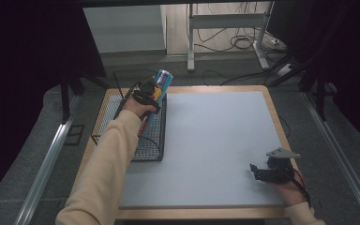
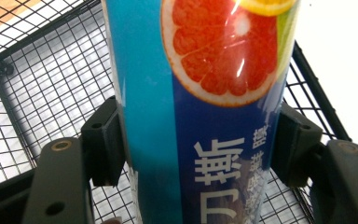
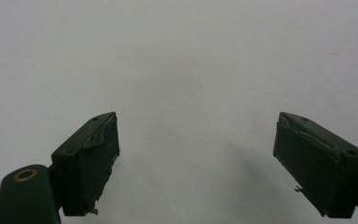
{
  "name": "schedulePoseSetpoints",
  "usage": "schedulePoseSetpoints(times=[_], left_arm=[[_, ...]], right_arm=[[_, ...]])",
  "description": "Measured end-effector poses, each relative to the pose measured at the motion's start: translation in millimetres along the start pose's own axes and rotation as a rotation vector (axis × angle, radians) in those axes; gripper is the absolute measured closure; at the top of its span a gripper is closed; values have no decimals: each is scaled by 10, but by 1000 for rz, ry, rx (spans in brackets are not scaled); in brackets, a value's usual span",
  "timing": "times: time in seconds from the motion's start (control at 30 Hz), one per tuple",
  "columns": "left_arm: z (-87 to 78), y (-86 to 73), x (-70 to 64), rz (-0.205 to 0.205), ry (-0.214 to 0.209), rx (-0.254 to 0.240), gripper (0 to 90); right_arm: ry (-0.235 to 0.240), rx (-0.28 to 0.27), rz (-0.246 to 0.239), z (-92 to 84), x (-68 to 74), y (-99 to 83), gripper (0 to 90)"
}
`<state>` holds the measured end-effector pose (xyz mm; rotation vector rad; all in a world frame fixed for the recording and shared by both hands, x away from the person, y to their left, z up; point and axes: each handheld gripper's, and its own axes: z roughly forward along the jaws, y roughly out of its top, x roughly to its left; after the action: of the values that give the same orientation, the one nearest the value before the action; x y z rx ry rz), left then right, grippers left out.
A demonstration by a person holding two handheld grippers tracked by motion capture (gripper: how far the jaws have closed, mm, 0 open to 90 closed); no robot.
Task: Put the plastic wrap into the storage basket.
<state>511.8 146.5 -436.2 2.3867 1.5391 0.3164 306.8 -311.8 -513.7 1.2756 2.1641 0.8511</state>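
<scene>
My left gripper (image 1: 155, 91) is shut on a tall blue drink can (image 1: 162, 80) printed with a cut grapefruit, held above the black wire basket (image 1: 107, 110) at the table's left. In the left gripper view the can (image 2: 200, 107) stands between both pads (image 2: 105, 140), with the basket mesh (image 2: 42, 84) below it. My right gripper (image 1: 258, 172) rests near the table's front right corner. In the right gripper view its jaws (image 3: 196, 158) stand wide apart and open over the bare white mat (image 3: 182, 60), with nothing between them.
A white mat (image 1: 211, 140) covers most of the wooden table (image 1: 274, 117). The basket stands along the left edge. Behind the table are metal desk legs (image 1: 191, 42) and loose cables (image 1: 234, 44) on the floor.
</scene>
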Motion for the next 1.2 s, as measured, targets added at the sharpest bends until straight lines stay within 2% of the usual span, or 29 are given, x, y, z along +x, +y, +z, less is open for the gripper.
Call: schedulePoseSetpoints(times=[0.4,0.6,0.73,0.87,0.93,0.97,1.07,1.2], left_arm=[[40,19,32,-15,11,8,316],[35,29,-4,18,41,4,302],[-49,35,1,-2,28,-54,268],[-99,24,-13,4,21,-54,194],[-133,7,-20,-2,22,-75,176],[-180,-7,-25,-13,6,-100,149],[-248,-28,-38,-13,-7,-129,147],[-355,-71,-51,-17,-61,-160,142]], right_arm=[[1,2,-2,1,5,-1,142],[1,3,-3,2,6,-1,142],[0,1,-3,-1,4,-3,142],[0,2,-1,-1,3,-5,142],[0,1,-2,-2,3,-4,142],[0,2,-1,-1,4,-5,142],[0,3,-2,-1,7,-4,142],[0,2,-4,-5,11,0,142]])
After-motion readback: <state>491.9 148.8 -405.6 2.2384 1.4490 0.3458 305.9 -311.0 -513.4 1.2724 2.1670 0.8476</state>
